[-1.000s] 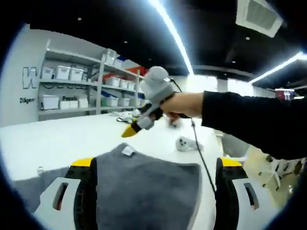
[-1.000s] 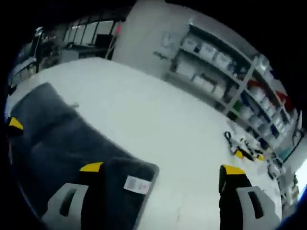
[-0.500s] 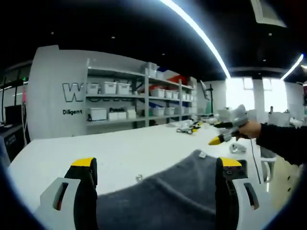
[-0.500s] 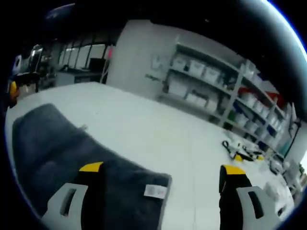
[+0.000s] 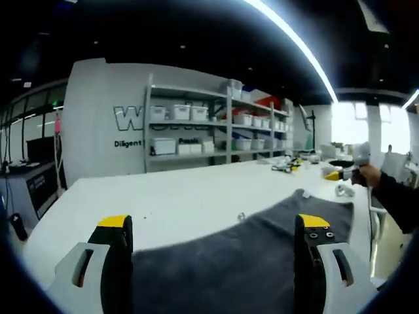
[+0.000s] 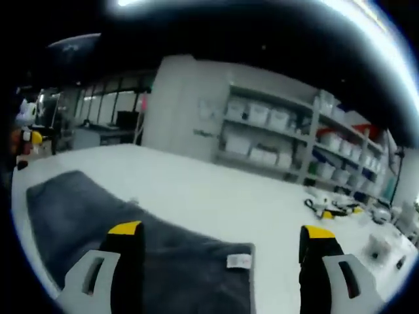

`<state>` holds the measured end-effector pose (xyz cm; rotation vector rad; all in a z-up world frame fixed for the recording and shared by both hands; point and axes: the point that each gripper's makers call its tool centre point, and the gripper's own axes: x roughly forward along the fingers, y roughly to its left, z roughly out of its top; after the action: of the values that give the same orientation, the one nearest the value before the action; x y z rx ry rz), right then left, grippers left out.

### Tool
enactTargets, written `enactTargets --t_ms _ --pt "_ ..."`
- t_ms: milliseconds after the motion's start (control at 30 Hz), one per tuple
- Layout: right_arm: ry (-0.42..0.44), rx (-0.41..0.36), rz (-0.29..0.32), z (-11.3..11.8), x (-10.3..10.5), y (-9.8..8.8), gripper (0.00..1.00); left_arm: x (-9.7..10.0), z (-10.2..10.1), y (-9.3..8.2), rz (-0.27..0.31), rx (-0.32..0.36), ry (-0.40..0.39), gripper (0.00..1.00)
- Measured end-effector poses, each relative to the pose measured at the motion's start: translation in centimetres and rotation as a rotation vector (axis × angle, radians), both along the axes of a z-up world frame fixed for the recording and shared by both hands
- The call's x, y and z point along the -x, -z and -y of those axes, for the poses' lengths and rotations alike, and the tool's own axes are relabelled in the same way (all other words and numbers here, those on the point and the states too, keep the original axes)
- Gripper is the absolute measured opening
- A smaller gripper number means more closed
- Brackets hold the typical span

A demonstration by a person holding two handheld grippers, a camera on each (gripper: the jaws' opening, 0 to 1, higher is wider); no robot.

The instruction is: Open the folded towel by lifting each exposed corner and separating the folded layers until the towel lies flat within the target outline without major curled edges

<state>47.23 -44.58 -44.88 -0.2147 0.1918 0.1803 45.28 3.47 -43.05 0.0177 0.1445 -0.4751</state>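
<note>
In the left gripper view the left gripper (image 5: 211, 261) stands with its two yellow-tipped jaws wide apart and nothing held between them. The grey towel (image 5: 242, 261) lies spread on the white table (image 5: 163, 203), running from between the jaws out toward the table's far right corner, where its end looks squared off. Beyond that end a person's hand (image 5: 370, 175) in a dark sleeve (image 5: 399, 199) holds the right gripper (image 5: 347, 171), seen small at the table's right edge; whether its jaws are parted cannot be told from there.

In the right gripper view the right gripper (image 6: 219, 261) also has its jaws set well apart, clamping nothing. The towel (image 6: 98, 222) lies flat on the table (image 6: 216, 193) from the near edge toward the left, and a small white label (image 6: 238, 261) sits at its near corner, between the jaws. The left gripper (image 6: 26, 131) shows small at the far left end of the towel.

Shelving with white storage bins (image 5: 196, 127) lines the wall behind the table, and a few tools (image 6: 330, 208) lie near the table's far right edge
</note>
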Motion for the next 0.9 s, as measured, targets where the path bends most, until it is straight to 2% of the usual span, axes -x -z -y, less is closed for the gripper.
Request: enactTargets --t_ms 100,167,233,300,333,433,533,700,900 --pt "0.001 -0.001 -0.02 -0.1 0.6 0.4 1.0 0.3 -1.3 0.7 -0.015 0.013 -0.008 1.0" --pt "0.022 -0.005 -0.006 0.2 0.8 0.3 1.0 0.1 -2.7 1.1 -0.021 0.041 -0.014 1.0" --pt "0.037 -0.082 0.005 0.2 1.1 0.1 1.0 0.2 -3.8 1.6 -0.024 0.063 -0.009 1.0" --pt "0.051 -0.157 0.056 0.2 1.3 -0.8 1.0 0.2 -5.5 2.3 -0.039 0.079 -0.031 1.0" --pt "0.047 -0.162 0.069 0.0 1.3 -0.9 1.0 0.1 -6.4 2.5 -0.036 0.082 -0.041 1.0" --pt "0.064 -0.118 0.036 -0.2 1.2 0.0 1.0 -0.1 -9.0 3.2 -0.06 0.112 -0.083 1.0" --pt "0.063 -0.099 -0.003 -0.7 1.3 0.8 1.0 0.2 -10.7 3.6 -0.078 0.117 -0.105 1.0" --pt "0.076 -0.115 0.017 -1.0 1.9 0.5 1.0 0.7 -12.3 3.7 -0.093 0.114 -0.118 1.0" --pt "0.085 -0.092 -0.015 -1.8 2.4 1.3 1.0 0.5 -14.5 3.3 -0.082 0.086 -0.153 1.0"
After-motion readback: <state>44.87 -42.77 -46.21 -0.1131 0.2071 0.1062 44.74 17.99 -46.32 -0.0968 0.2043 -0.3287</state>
